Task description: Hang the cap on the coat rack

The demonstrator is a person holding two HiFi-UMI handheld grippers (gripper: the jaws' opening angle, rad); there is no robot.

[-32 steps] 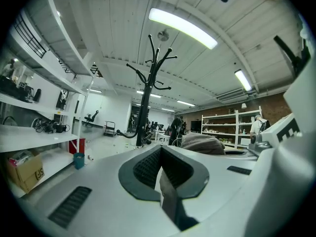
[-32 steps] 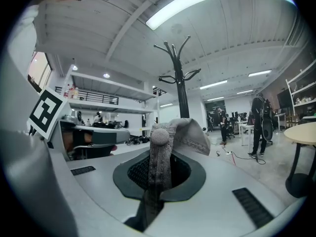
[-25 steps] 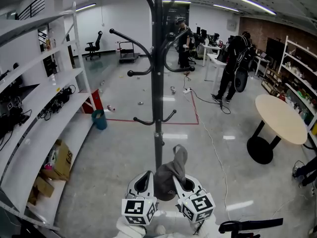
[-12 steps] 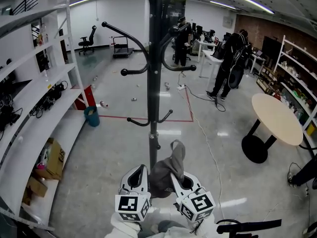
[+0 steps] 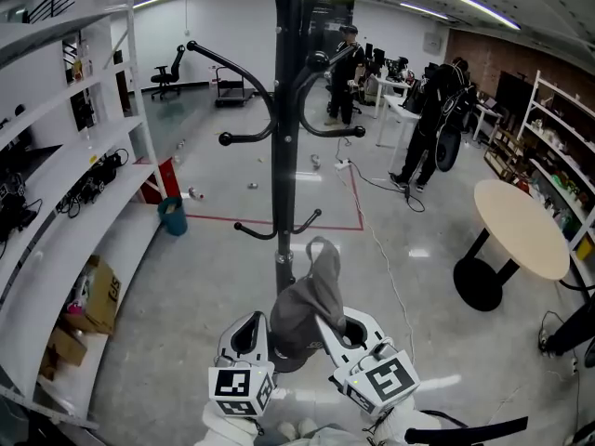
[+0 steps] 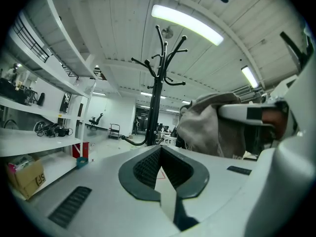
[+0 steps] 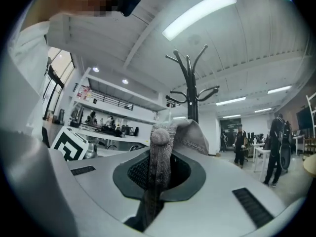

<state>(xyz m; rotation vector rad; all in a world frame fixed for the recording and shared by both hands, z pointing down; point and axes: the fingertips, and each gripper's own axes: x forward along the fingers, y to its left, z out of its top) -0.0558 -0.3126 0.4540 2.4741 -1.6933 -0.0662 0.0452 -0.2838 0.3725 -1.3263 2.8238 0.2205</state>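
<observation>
Between right gripper's (image 7: 157, 176) pinched fingers (image 7: 188, 177), grey cap (image 7: 159, 157).

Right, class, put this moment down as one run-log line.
right tool: shut on gray cap | left tool: shut, nothing between | coat rack: directly ahead | cap: not yet hung

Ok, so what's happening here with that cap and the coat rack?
A person stands right in front of the black coat rack, a gripper in each hand. The right gripper is shut on the grey cap, holding it up close to the pole. The left gripper is shut with nothing in it. The cap is not yet on any hook.
</observation>
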